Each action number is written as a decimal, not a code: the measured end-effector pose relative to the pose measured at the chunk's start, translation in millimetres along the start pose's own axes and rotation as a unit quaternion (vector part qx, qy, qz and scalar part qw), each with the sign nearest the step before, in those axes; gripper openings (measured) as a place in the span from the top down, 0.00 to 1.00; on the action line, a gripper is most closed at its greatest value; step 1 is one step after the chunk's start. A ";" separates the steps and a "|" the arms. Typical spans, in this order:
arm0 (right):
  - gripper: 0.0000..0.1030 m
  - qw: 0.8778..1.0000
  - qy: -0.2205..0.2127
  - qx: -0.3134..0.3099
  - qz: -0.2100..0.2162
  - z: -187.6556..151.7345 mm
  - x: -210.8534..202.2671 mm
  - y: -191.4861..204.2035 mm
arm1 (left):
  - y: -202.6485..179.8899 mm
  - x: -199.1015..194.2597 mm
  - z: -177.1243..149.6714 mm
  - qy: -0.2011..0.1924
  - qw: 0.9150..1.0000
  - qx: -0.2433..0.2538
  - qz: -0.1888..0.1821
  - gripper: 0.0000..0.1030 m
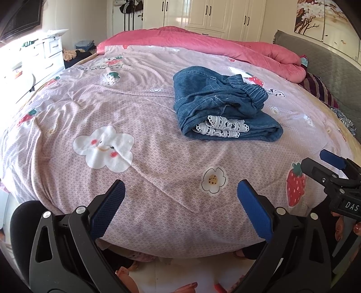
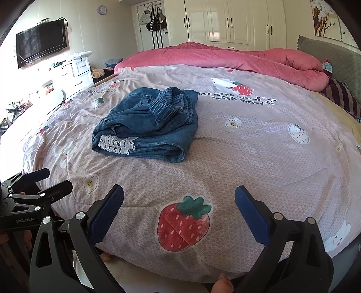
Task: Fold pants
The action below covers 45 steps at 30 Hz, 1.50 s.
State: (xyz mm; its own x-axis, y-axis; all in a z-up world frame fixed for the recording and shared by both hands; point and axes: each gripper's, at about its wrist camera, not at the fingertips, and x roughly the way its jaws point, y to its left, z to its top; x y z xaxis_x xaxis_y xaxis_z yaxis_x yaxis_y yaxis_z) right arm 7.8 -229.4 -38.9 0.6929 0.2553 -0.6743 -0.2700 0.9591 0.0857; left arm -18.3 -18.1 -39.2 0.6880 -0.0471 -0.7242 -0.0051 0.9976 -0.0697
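Observation:
Blue denim pants (image 1: 222, 104) with white lace trim lie in a folded bundle on the pink patterned bedspread (image 1: 146, 108), elastic waistband on top. In the right wrist view the same pants (image 2: 147, 125) sit left of centre. My left gripper (image 1: 180, 189) hovers open over the bed's near edge, well short of the pants, nothing between its blue pads. My right gripper (image 2: 179, 197) is likewise open and empty above a strawberry print. Each gripper shows in the other's view: the right gripper (image 1: 320, 160) at the right edge, the left gripper (image 2: 54, 178) at the left edge.
A rolled pink quilt (image 1: 203, 42) lies along the bed's far side, with a grey headboard (image 1: 327, 67) and striped pillow (image 1: 320, 88) at right. White drawers (image 2: 76, 69) and a wall television (image 2: 40, 48) stand left. White wardrobes (image 2: 237, 20) line the back wall.

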 end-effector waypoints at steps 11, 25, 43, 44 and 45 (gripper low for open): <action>0.04 1.000 0.000 0.000 -0.001 0.4 0.5 -0.7 | -0.1 -2.4 0.9 -0.005 1.000 0.000 0.004 0.09; 0.04 1.000 -0.001 -0.001 -0.003 0.4 0.5 -1.6 | -0.1 -3.4 1.1 -0.008 1.000 0.002 0.006 0.09; 0.04 1.000 -0.001 -0.002 -0.005 0.6 0.7 -1.3 | 0.0 -4.8 1.4 -0.010 1.000 0.002 0.013 0.09; 0.04 1.000 0.000 -0.003 -0.005 0.6 0.8 -1.3 | 0.2 -4.3 1.7 -0.009 1.000 0.002 0.012 0.09; 0.04 1.000 -0.001 -0.002 -0.005 0.5 0.7 -1.2 | 0.2 -4.5 2.0 -0.010 1.000 0.002 0.011 0.09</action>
State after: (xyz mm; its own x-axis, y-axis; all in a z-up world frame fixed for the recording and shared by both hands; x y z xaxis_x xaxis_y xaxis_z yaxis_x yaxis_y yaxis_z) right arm 9.0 -230.3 -39.1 0.6965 0.2459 -0.6741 -0.2663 0.9609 0.0754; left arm -20.0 -17.5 -34.6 0.7014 -0.0248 -0.7123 -0.0171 0.9985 -0.0516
